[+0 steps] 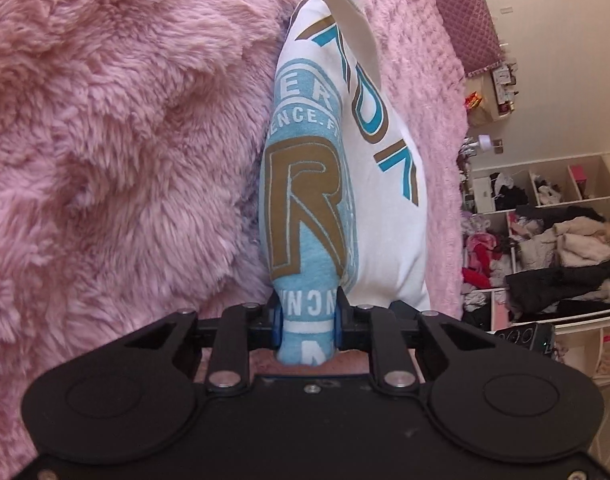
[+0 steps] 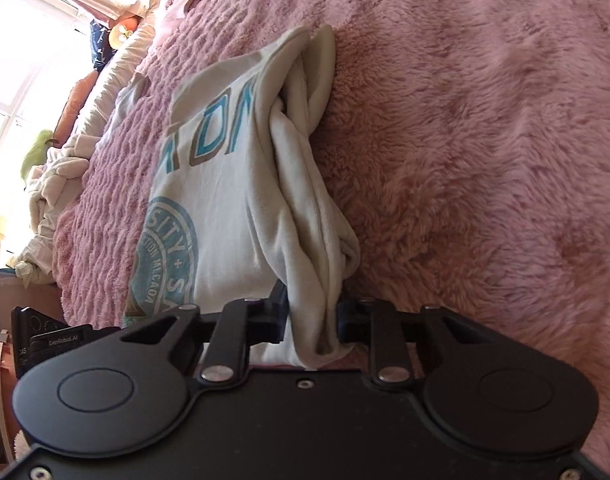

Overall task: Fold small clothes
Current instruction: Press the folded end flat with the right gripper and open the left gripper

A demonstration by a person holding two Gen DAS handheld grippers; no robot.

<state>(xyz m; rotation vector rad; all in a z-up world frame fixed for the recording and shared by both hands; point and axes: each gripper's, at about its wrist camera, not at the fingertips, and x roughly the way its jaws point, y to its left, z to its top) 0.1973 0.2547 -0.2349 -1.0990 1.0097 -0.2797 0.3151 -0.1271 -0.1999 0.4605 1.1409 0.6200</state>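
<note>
Grippers [image 1: 307, 320] [image 2: 311, 320] apparently level, clamping shirt [image 1: 385, 220] [image 2: 233, 200]

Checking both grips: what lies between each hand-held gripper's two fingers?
T-shirt fabric in both: the left hand-held gripper pinches its blue print, the right hand-held gripper a bunched white fold, each in its own wrist view.

We saw a small white shirt [image 1: 385, 216] with a blue round badge, a brown letter R and blue-and-brown lettering. It lay partly folded on pink fur, stretched away from both cameras. In the left wrist view its printed blue edge was bunched into a roll and pinched at the near end. In the right wrist view the shirt [image 2: 233, 184] showed its plain white side edge gathered in thick twisted folds, also pinched at the near end
</note>
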